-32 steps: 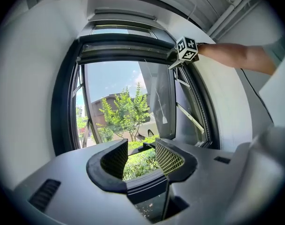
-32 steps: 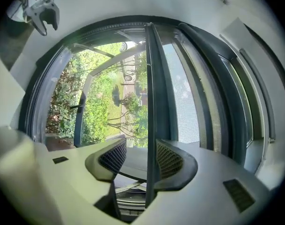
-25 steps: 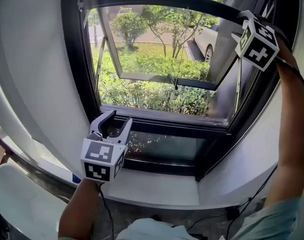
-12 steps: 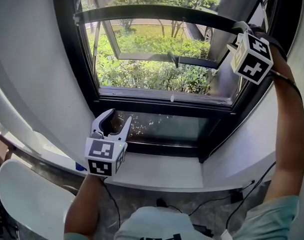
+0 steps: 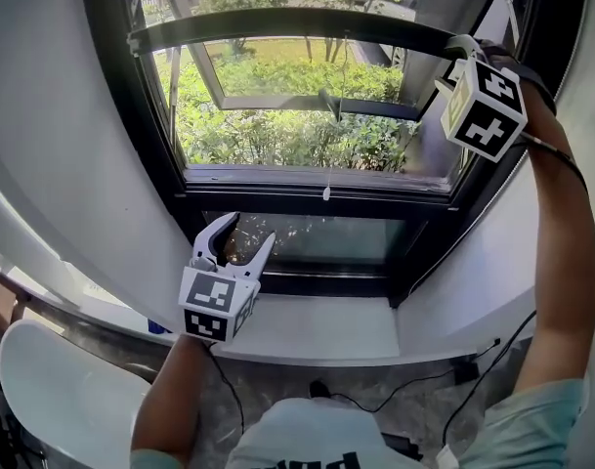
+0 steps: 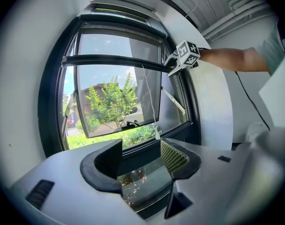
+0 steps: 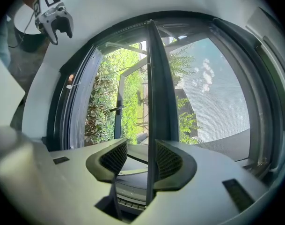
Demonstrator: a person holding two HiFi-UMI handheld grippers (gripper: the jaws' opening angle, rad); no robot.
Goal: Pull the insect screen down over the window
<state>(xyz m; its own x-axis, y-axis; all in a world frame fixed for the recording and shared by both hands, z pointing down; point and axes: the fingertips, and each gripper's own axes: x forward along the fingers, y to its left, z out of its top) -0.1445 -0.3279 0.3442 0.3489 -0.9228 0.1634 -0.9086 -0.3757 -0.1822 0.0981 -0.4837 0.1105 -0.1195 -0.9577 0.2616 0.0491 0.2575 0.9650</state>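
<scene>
At 12 o'clock in the head view, the dark pull bar [image 5: 277, 20] of the insect screen is seen spanning the window frame [image 5: 155, 164] near its top. The mesh [image 7: 217, 88] is drawn only a short way, and most of the opening is uncovered.

A slip is judged the main risk. The bar is caught only at its far right end, by the right gripper [image 5: 451, 62] at 2 o'clock. A pull from that end alone could let the bar skew in its tracks and jam, or let it escape and be sprung upward. The cord [image 5: 325, 194] hanging from the bar's middle toward 6 o'clock could also be snagged on the outward-tilted sash [image 5: 307, 104].

In the right gripper view the jaws are held apart. The bar passes between them, laid against 1 ribbed pad and clear of the other. The jaws of the left gripper [image 5: 244, 236], at 7 o'clock above the sill [image 5: 317, 332], have just been opening. Its fingers stand wide apart, with nothing between them and nothing touched.
</scene>
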